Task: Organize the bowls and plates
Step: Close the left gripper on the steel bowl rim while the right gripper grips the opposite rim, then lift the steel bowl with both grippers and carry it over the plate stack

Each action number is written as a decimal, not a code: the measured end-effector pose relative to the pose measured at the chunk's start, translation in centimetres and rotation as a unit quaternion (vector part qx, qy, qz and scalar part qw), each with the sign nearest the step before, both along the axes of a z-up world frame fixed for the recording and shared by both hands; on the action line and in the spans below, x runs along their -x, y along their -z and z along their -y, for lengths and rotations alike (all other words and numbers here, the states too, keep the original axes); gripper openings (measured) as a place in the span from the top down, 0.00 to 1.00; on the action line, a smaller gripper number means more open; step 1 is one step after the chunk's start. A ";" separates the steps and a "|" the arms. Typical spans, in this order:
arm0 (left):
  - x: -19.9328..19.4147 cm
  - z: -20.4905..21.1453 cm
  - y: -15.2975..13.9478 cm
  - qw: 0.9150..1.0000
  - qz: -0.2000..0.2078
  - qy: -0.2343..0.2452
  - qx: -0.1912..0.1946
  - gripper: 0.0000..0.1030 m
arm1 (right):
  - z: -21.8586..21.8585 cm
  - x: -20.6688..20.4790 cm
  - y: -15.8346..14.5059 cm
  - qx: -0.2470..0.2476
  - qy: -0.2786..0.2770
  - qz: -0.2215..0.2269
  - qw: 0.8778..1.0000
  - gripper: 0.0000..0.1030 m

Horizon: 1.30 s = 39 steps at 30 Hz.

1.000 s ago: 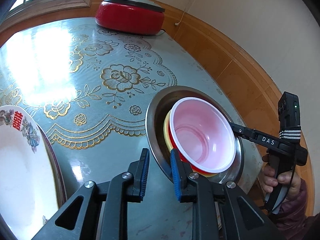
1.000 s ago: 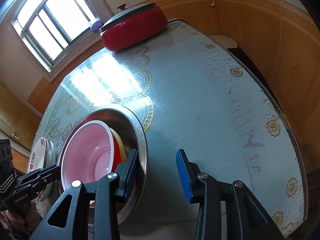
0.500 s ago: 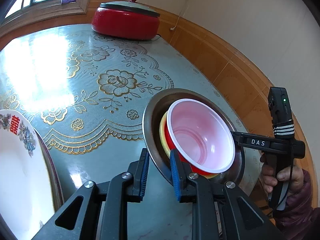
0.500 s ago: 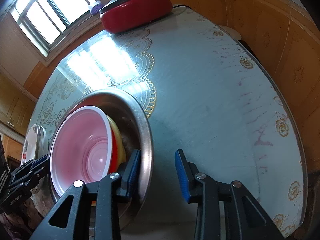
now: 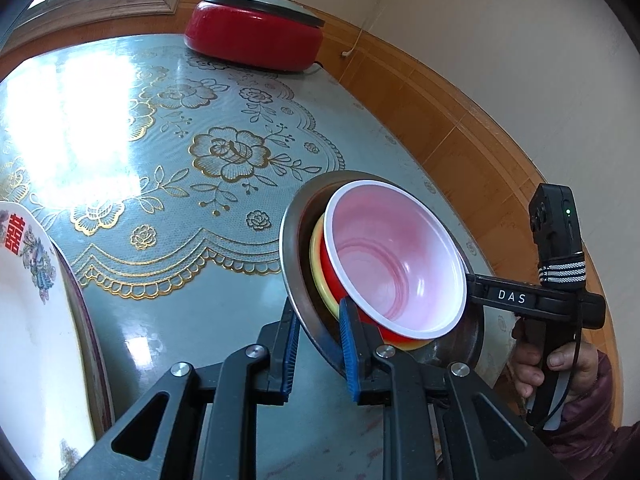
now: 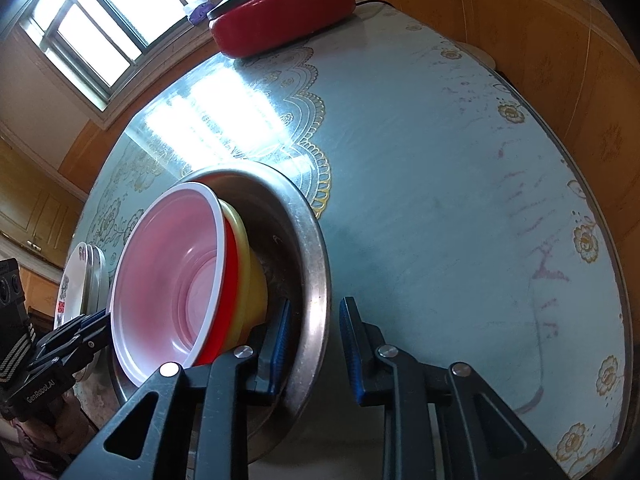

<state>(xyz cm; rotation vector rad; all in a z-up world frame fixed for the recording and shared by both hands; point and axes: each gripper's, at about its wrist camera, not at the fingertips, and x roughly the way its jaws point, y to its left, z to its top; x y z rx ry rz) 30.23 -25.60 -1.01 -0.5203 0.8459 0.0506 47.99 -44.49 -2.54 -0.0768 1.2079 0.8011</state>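
A steel basin (image 5: 294, 236) (image 6: 316, 264) holds a yellow bowl (image 5: 318, 264) (image 6: 250, 276) with a red bowl with a pink inside (image 5: 396, 264) (image 6: 172, 280) nested in it. My left gripper (image 5: 318, 344) straddles the basin's near rim, one finger outside and one inside, jaws narrow. My right gripper (image 6: 312, 352) straddles the opposite rim, jaws wider apart, the outer pad (image 6: 352, 352) off the rim. The basin looks tilted, lifted off the table. A stack of plates, a white printed one (image 5: 28, 320) on top, lies at the left and also shows in the right wrist view (image 6: 80, 280).
A red electric pot (image 5: 256, 36) (image 6: 280, 12) with a grey lid stands at the table's far edge under the window. The table has a blue floral cover (image 5: 180, 160) under glass. A wood-panelled wall runs along the right side.
Both grippers have moved further onto the basin's rim and the left jaws have narrowed on it. The basin has tilted and risen, so it fills more of both views.
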 end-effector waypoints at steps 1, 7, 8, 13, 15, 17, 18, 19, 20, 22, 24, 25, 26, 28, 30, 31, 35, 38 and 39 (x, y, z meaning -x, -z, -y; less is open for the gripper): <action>0.1 -0.1 0.0 1.000 0.001 0.003 0.003 0.80 | 0.0 0.1 0.0 0.001 0.000 0.001 1.000 0.78; 0.7 -0.6 0.0 1.000 0.004 0.004 0.013 0.74 | 0.0 0.5 0.0 0.000 -0.010 0.010 1.000 0.78; 0.7 -0.7 0.0 1.000 0.003 0.001 0.014 0.73 | 0.0 0.5 0.0 -0.003 -0.010 0.008 1.000 0.77; 0.7 -0.3 -0.1 1.000 0.002 0.001 0.007 0.76 | 0.4 0.4 0.2 -0.012 -0.011 0.005 1.000 0.76; 0.7 0.1 -0.2 1.000 0.004 0.005 0.001 0.80 | 0.5 0.5 0.2 -0.011 -0.015 0.011 1.000 0.76; 0.6 0.3 -0.3 1.000 0.005 0.004 -0.002 0.80 | 0.6 0.7 0.2 -0.009 -0.015 0.015 1.000 0.76; 0.6 0.2 -0.3 1.000 0.005 0.003 -0.001 0.80 | 0.5 0.9 0.2 -0.005 -0.017 0.019 1.000 0.76; 0.7 0.3 -0.3 1.000 0.006 0.003 -0.001 0.80 | 0.4 1.1 0.1 0.001 -0.021 0.026 0.999 0.76; 0.7 0.3 -0.3 1.000 0.006 0.003 -0.001 0.80 | 0.2 1.2 0.0 0.006 -0.025 0.031 0.999 0.76; 0.7 0.3 -0.3 1.000 0.007 0.003 0.000 0.80 | 0.2 1.4 0.0 0.006 -0.028 0.031 0.999 0.77; 0.6 0.3 -0.3 1.000 0.006 0.004 -0.001 0.80 | 0.3 1.5 0.1 0.003 -0.027 0.035 0.999 0.78; 0.5 0.4 -0.3 1.000 0.003 0.006 -0.006 0.79 | 0.2 1.6 0.1 0.001 -0.027 0.036 0.999 0.80; 0.4 0.5 -0.4 1.000 0.001 0.008 -0.010 0.79 | 0.2 1.6 0.1 0.002 -0.029 0.038 0.999 0.80; 0.1 0.6 -0.2 1.000 -0.005 0.012 -0.009 0.78 | 0.1 1.7 0.1 0.005 -0.034 0.045 0.998 0.80; -0.1 0.7 -0.2 1.000 -0.008 0.015 -0.013 0.78 | 0.1 1.6 0.1 0.002 -0.033 0.044 0.998 0.81; -0.1 0.8 -0.1 1.000 -0.007 0.015 -0.014 0.78 | 0.2 1.5 0.1 -0.001 -0.030 0.042 0.999 0.81; 0.1 1.0 -0.1 1.000 -0.002 0.017 -0.011 0.79 | 0.7 1.5 0.2 -0.016 -0.022 0.037 0.999 0.87; 0.3 1.3 -0.3 1.000 0.007 0.021 -0.013 0.79 | 0.7 1.9 0.4 -0.020 -0.023 0.040 0.999 0.92; 0.4 1.5 -0.4 1.000 0.010 0.023 -0.016 0.79 | 0.7 1.9 0.4 -0.020 -0.024 0.045 0.999 0.92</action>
